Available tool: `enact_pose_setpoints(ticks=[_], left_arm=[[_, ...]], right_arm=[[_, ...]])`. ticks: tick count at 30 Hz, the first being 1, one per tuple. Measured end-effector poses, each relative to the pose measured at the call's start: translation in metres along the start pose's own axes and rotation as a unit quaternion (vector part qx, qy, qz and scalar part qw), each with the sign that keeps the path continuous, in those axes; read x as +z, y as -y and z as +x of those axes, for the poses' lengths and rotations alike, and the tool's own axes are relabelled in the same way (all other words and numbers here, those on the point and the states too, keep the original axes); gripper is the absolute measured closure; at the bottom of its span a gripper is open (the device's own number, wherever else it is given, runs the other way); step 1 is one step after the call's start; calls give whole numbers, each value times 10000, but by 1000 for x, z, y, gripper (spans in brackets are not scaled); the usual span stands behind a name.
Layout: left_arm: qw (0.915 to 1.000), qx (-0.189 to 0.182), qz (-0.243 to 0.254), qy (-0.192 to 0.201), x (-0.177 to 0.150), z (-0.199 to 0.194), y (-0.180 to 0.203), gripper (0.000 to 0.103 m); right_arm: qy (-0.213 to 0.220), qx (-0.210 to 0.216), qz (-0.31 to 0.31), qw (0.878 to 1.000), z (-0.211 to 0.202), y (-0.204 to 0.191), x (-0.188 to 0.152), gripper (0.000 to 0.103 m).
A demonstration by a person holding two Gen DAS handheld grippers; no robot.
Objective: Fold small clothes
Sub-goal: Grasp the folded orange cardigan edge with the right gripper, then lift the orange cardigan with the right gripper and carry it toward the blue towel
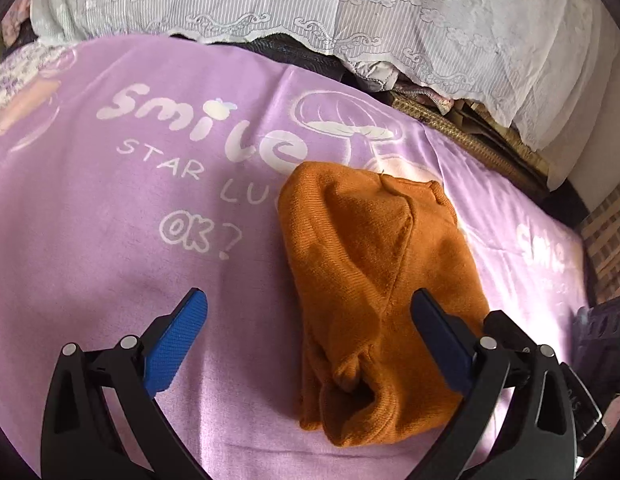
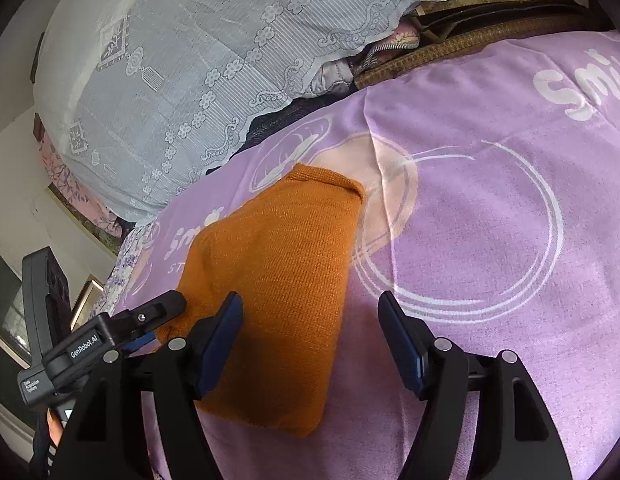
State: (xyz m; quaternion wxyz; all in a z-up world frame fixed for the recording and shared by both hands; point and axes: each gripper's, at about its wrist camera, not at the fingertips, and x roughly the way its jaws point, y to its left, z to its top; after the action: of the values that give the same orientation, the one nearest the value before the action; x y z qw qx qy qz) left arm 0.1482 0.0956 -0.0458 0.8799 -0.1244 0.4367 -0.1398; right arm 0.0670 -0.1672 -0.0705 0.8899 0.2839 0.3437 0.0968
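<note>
Folded rust-orange knitted garment (image 1: 373,280) lying flat on the lilac printed bedsheet (image 1: 110,240), just ahead of both tools. Left gripper (image 1: 310,312) spread wide, nothing clamped; garment's near end under and beside its right blue pad (image 1: 437,340) (contact unclear). Right gripper (image 2: 310,320) likewise released, jaws apart, left pad (image 2: 222,340) over the knit's near edge, right pad above bare sheet. White lace-covered bedding (image 2: 170,80) heaped beyond the garment.
</note>
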Motion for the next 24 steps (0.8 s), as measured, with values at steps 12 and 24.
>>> enact_pose_setpoints(ticks=[12,24], left_arm=[[9938,-816,-115,-751,-11,30,4,4],[9889,-1189,91,-889,-9,45,22,4]], right_arm=[[-269,103,200,9994,9,6,-1,20],[-451,257,322,9981,51,5,23,12]])
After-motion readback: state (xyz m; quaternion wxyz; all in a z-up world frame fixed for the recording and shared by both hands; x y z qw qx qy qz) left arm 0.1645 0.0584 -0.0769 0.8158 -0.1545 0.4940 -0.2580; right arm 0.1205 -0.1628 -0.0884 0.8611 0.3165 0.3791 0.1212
